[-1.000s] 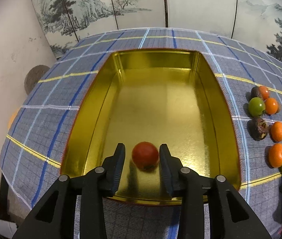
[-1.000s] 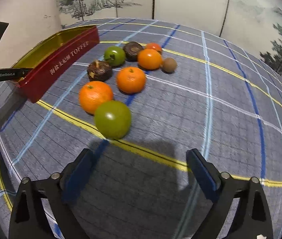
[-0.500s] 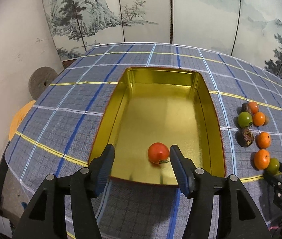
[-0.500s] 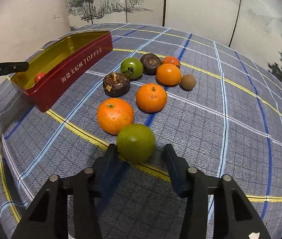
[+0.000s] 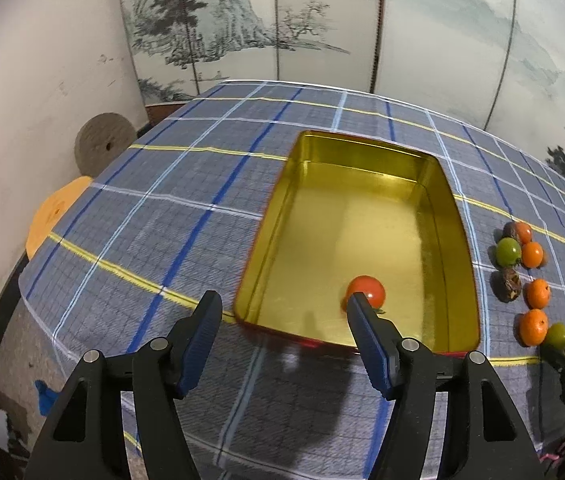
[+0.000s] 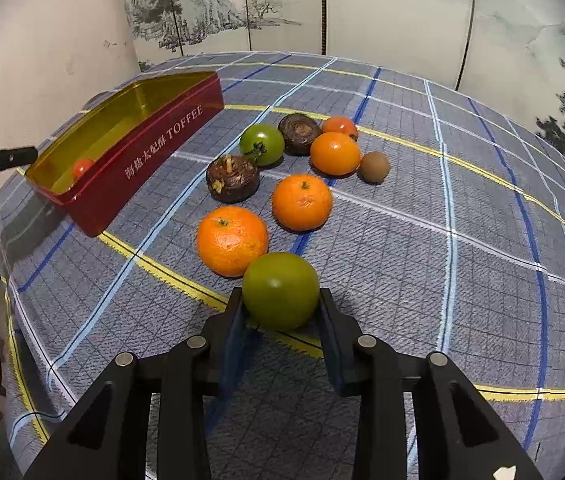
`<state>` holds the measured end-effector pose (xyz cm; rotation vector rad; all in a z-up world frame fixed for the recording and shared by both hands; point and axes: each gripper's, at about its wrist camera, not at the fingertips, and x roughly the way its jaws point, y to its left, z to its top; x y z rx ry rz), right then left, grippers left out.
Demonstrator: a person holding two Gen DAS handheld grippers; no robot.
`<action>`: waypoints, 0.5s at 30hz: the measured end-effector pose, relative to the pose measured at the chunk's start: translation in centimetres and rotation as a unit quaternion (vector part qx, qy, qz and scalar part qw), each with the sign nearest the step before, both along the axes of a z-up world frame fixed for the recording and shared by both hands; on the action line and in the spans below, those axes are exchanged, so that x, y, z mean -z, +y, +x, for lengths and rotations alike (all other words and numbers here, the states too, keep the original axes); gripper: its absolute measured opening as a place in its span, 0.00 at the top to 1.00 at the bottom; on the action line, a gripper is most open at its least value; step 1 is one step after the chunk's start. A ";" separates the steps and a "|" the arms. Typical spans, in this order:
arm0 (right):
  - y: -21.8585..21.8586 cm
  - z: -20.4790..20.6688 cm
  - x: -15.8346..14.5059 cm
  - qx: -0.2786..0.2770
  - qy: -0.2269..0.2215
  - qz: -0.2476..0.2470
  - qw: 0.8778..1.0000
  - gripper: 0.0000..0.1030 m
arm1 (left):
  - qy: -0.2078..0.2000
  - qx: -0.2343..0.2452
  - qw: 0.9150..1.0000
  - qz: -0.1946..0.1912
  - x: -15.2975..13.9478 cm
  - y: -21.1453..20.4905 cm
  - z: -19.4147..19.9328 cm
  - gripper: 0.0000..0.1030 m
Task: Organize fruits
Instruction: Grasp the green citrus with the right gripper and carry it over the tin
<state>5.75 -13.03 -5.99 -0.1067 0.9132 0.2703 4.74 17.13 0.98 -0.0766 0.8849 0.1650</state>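
Right gripper (image 6: 280, 316): jaws are closing on a green tomato (image 6: 280, 289), which is seated between the pads and pressed from both sides, low over the yellow line of the cloth (image 6: 482, 240). Just beyond it, touching or nearly so, an orange (image 6: 231, 240) is seen. Further out lie a second orange (image 6: 302, 202), a dark brown fruit (image 6: 233, 178), a second green tomato (image 6: 262, 145), another dark fruit (image 6: 299, 133), a third orange (image 6: 335, 153), a small red tomato (image 6: 340, 125) and a small brown fruit (image 6: 374, 166), all loose on the cloth.

Left gripper (image 5: 282, 320): jaws are opening; nothing is held between them. It is held above the near rim of the tin (image 5: 458, 216). A red tomato (image 5: 367, 290) is seen lying on the gold floor inside the tin, near the front wall, partly hidden behind the tip of the right-hand finger.

The tin is red outside, lettered TOFFEE, and is set on the cloth to the left of the fruit group, well apart from it.

A painted screen (image 6: 362, 8) is noted behind the table.
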 end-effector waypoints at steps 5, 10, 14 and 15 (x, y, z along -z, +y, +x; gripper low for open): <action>-0.4 0.3 -2.0 0.010 -0.023 0.016 1.000 0.69 | -0.001 -0.017 1.000 -0.001 0.0 1.2 -0.3 0.32; 1.2 1.1 -4.5 -0.016 -0.046 0.029 0.998 0.69 | -0.007 -0.024 1.000 -0.004 -0.3 1.7 -0.8 0.31; 4.6 1.8 -6.0 -0.061 -0.051 0.043 0.996 0.69 | -0.009 -0.029 1.000 0.003 -0.5 2.0 -1.2 0.30; 5.4 2.0 -6.2 -0.071 -0.051 0.046 0.995 0.69 | -0.010 -0.030 0.999 0.004 -0.5 2.1 -1.3 0.30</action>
